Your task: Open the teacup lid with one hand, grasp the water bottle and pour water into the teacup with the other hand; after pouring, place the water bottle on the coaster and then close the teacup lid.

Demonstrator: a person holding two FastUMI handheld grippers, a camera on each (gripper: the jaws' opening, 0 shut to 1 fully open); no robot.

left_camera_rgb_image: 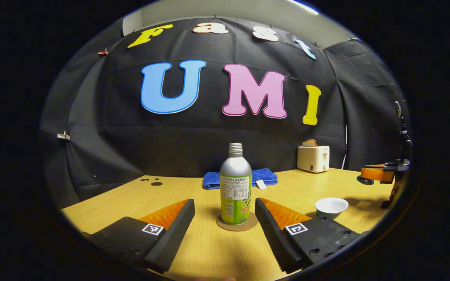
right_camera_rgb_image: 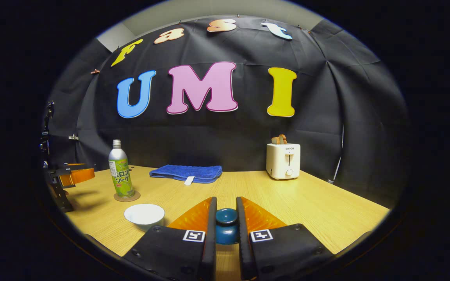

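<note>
A blue towel [right_camera_rgb_image: 186,173] lay at the far edge of the table [right_camera_rgb_image: 326,203], with a toaster [right_camera_rgb_image: 283,160] to its right. Bare tabletop stretched right of the right gripper [right_camera_rgb_image: 226,218], which pinched the teacup lid [right_camera_rgb_image: 226,225] by its knob. The teacup [right_camera_rgb_image: 144,216] stood uncovered to the left; its contents could not be told. Farther left, the water bottle [left_camera_rgb_image: 235,185] stood capless and upright on the coaster [left_camera_rgb_image: 237,223], just beyond the spread left gripper [left_camera_rgb_image: 225,212].

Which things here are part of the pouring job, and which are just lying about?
Job: bottle, coaster, teacup, lid pinched in the right gripper, open left gripper.
Lying about: towel, toaster.
</note>
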